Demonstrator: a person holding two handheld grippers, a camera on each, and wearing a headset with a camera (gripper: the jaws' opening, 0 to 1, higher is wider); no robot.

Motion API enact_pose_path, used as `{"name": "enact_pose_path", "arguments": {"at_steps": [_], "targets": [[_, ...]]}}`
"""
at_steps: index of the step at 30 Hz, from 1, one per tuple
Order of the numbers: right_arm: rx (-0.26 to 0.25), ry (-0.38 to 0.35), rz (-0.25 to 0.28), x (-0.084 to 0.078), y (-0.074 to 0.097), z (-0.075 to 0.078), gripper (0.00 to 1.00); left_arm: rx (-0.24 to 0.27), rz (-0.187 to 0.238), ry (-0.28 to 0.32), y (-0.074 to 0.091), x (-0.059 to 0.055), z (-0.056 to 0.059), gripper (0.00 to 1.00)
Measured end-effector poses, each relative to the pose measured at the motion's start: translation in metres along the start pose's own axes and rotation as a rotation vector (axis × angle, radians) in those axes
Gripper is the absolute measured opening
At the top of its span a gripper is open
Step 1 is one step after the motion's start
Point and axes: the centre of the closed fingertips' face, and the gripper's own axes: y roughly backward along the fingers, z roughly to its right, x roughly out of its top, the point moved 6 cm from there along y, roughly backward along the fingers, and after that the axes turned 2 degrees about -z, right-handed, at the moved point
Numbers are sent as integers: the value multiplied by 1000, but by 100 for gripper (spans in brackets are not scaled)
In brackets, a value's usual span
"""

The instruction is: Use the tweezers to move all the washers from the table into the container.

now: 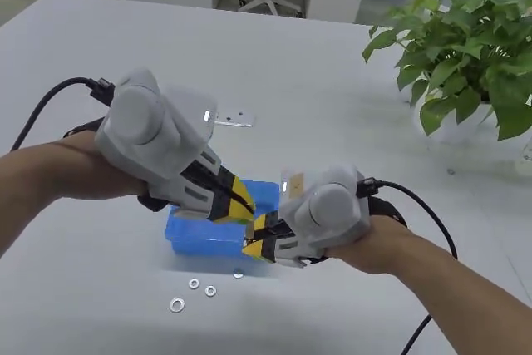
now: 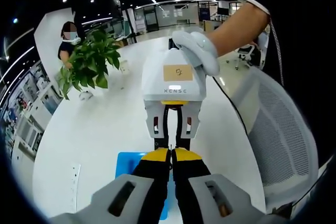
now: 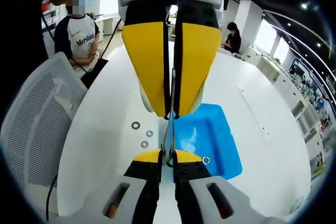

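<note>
At the middle of the white table [image 1: 332, 106] the two grippers are held tip to tip above a blue container [image 1: 195, 234]. In the head view the left gripper [image 1: 243, 205] is brought in from the left and tilted down to the right. The right gripper [image 1: 256, 243] is brought in from the right, just below it and beside the container's right end. In the right gripper view the left gripper's yellow jaws are seen coming down from the top. A thin pair of metal tweezers [image 3: 169, 132] is seen running from the slit between them into the slit between the right gripper's own jaws. Both pairs of jaws are pressed together on the tweezers, one at each end. Three washers [image 1: 194, 283] are left on the table in a loose group, near the container's front wall and a little to its left. A fourth washer [image 1: 238, 273] is seen just beside that wall, almost under the right gripper. In the right gripper view one washer is set against the blue of the container, and it cannot be told whether it lies inside or in front. A leafy potted plant [image 1: 465, 47] is set well apart at the table's far right.
</note>
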Motion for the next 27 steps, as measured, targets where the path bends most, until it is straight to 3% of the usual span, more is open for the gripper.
{"name": "enact_pose_path", "arguments": {"at_steps": [10, 27], "targets": [[-9, 2, 8, 1, -3, 20, 9, 8, -8, -10, 1, -1, -19, 5], [24, -15, -3, -12, -25, 40, 9, -9, -19, 16, -12, -23, -42, 5]]}}
